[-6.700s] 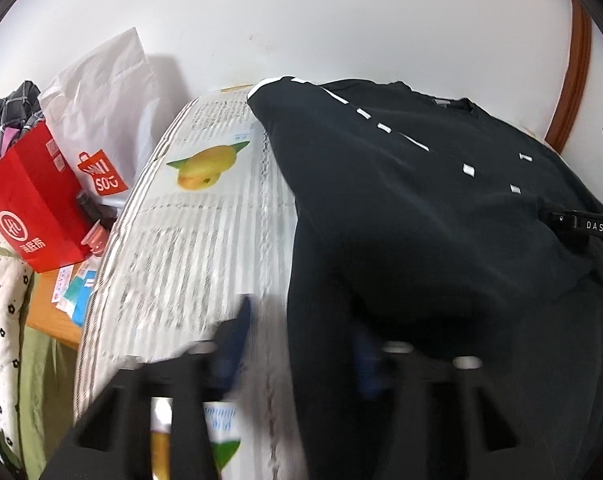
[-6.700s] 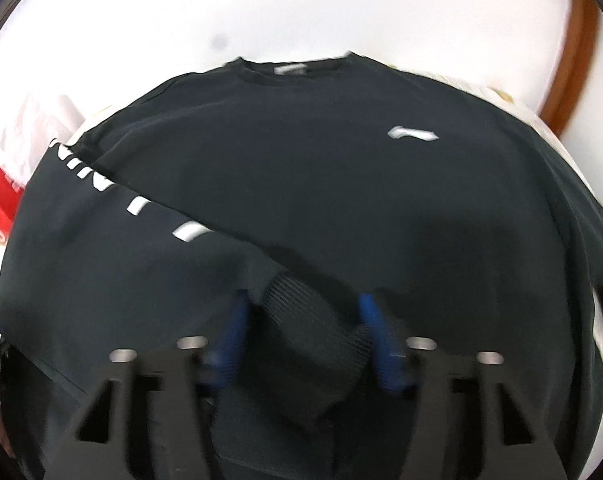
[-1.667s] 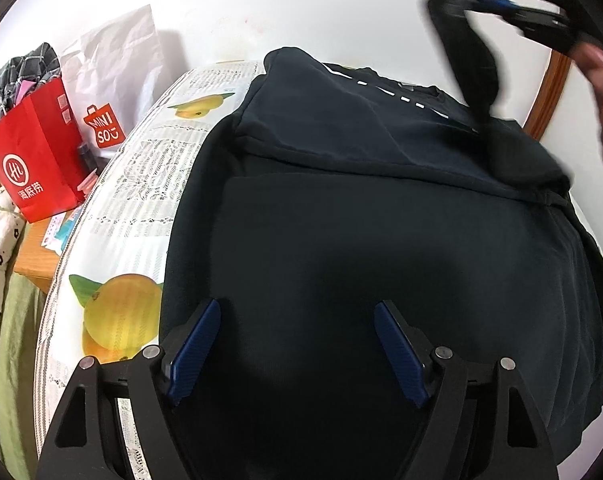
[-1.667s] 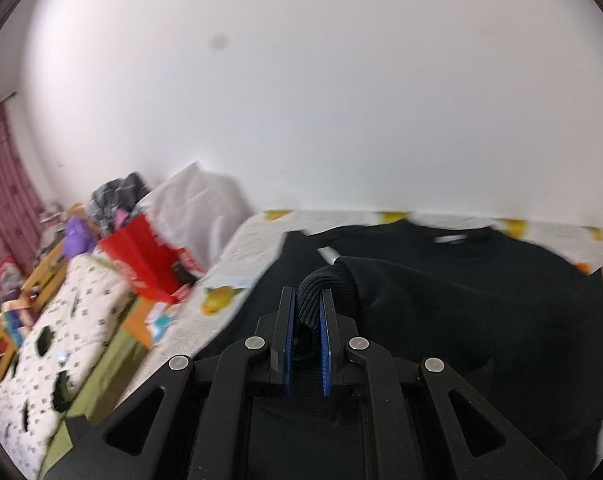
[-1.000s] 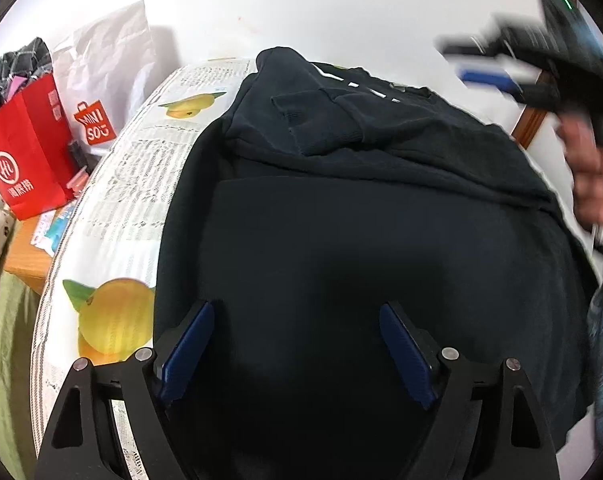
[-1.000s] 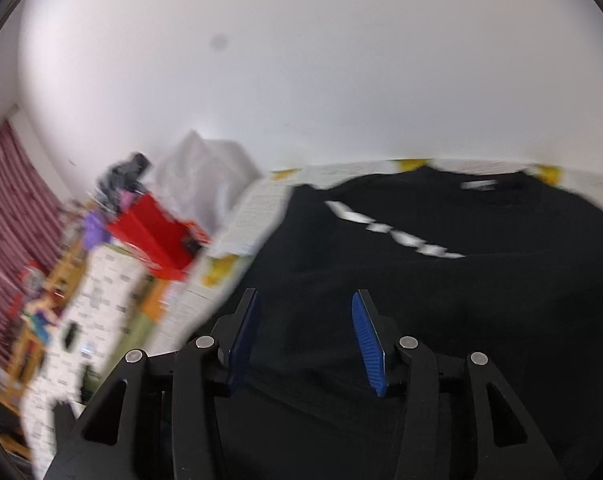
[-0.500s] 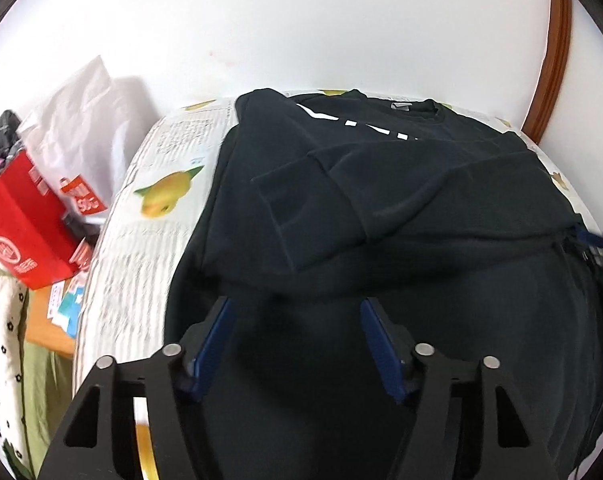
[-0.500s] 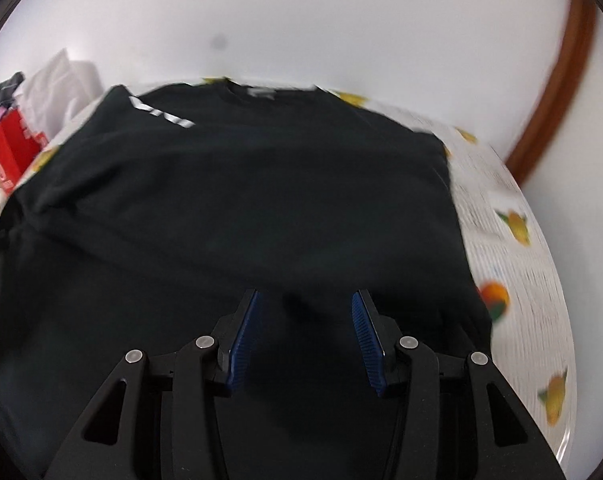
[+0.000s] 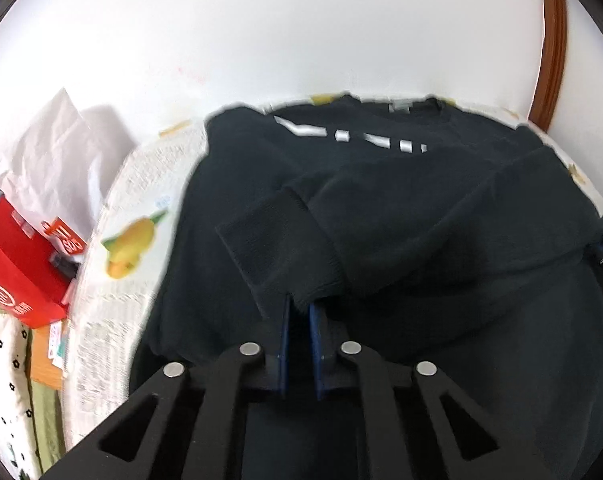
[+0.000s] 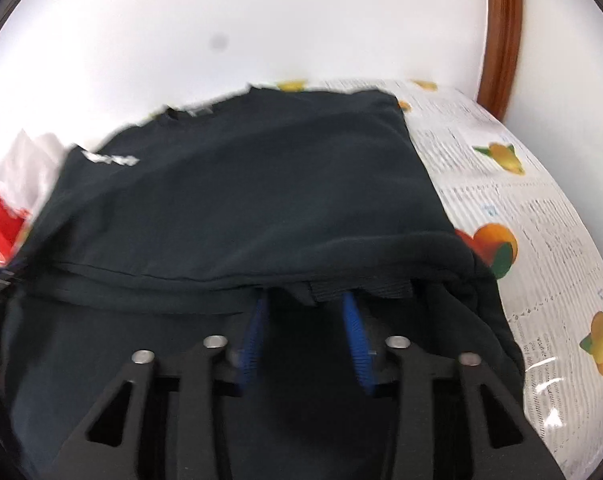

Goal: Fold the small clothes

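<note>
Across the round bench [image 9: 113, 312], which is covered with a white printed cloth showing text and orange fruit pictures, I see the black long-sleeved sweatshirt [image 9: 441, 220] spread out and taking up most of the surface. From my left wrist camera its neckline lies at the far edge near the white wall, with a row of white marks [image 9: 349, 136] running across the upper part. One sleeve is folded across the body, and its ribbed cuff [image 9: 273, 240] ends just ahead of my left gripper [image 9: 299, 312]. That gripper is clenched: the blue pads stand almost together, and a pinch of the black fabric sits between them right below the cuff edge.

From my right wrist camera I see the same sweatshirt [image 10: 241, 184] with its right side folded inward, so the printed cloth [image 10: 533, 240] shows bare beside it. My right gripper [image 10: 307, 308] is at the near fold, where a ribbed band of the garment hangs over the tips. Its jaws are closing, with the ribbed edge between the blue pads [image 10: 351, 320]; they still stand apart, and I cannot tell whether they press on the fabric.

Left of the bench stand a red paper bag [image 9: 17, 264] and a white paper bag [image 9: 57, 148]. A brown wooden frame [image 9: 549, 40] runs up the wall on the right.
</note>
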Available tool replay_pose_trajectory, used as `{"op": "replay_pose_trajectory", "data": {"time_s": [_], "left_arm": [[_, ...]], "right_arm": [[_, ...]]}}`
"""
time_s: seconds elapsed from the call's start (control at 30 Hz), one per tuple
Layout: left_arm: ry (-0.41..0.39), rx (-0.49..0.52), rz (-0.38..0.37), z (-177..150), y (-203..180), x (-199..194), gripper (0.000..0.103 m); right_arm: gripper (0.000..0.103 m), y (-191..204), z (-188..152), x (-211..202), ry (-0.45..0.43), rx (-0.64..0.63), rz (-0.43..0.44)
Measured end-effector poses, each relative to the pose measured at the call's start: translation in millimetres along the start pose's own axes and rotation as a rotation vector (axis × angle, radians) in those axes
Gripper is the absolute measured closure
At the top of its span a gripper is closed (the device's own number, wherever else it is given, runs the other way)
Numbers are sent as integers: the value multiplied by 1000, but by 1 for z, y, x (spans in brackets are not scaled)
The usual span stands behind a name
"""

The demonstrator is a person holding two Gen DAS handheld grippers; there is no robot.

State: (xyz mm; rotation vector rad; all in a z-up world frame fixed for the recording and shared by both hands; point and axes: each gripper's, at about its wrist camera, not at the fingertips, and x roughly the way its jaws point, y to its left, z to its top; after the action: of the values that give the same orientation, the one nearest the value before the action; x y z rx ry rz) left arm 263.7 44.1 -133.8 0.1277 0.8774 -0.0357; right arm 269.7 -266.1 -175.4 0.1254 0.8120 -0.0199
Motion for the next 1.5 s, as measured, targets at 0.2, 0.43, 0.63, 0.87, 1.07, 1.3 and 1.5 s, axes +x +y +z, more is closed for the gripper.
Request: {"op": "replay_pose_trajectory", "data": {"time_s": [0.2, 0.43, 0.63, 0.87, 1.07, 1.3, 1.5], "left_arm": [[29, 8, 27, -1, 11, 3, 96], [61, -4, 21, -11, 8, 9, 90], [72, -54, 5, -18, 14, 2, 78], [53, -91, -20, -35, 16, -21, 78], [46, -123, -36, -46, 13, -40, 78], [10, -128, -31, -58, 6, -73, 78], [-23, -119, -14, -78, 4, -104, 78]], "right_arm": [[74, -6, 0, 6, -6, 38, 15], [73, -10, 1, -13, 3, 12, 98], [72, -6, 13, -42, -118, -34, 127], [72, -22, 18, -4, -3, -16, 8], [59, -22, 4, -39, -44, 8, -13], [54, -24, -22, -88, -101, -4, -3], [54, -41, -51, -116, -114, 52, -23]]}}
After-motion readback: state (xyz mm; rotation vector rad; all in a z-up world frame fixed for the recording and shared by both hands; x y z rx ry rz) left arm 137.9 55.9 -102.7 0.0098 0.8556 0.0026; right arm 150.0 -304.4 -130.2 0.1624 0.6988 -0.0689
